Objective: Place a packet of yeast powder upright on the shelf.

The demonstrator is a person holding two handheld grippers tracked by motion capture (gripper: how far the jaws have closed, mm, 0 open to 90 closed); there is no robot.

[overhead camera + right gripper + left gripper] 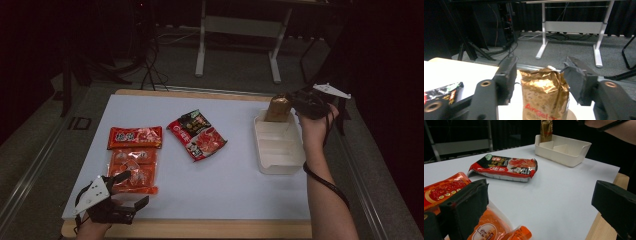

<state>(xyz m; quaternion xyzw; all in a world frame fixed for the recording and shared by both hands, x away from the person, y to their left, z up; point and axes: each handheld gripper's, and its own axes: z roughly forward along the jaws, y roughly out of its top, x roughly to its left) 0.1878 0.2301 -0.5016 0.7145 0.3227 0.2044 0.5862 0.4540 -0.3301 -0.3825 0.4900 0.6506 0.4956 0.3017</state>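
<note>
Landmark: the white tray, set at the right side of the counter.

Left claw: at the near left corner of the counter, well apart from the tray. Jaws stand wide with nothing between them. In the left gripper view one jaw sits over the orange packets and the other hangs past the counter's wooden edge.

Orange packets: lie flat just ahead of the left claw, far to the left of the tray. A red packet lies touching their far end.

Red-and-black noodle packet: flat on the counter, between the orange packets and the tray, apart from both.

Gold bag: stands upright in the tray's far compartment, against the far wall. The tray's nearer compartments look empty.

Right claw: at the tray's far right corner, just beside the top of the gold bag. In the right gripper view the gold bag stands between the jaws, with a gap on each side; the pads are not pressing it. Jaws partly spread.
</note>
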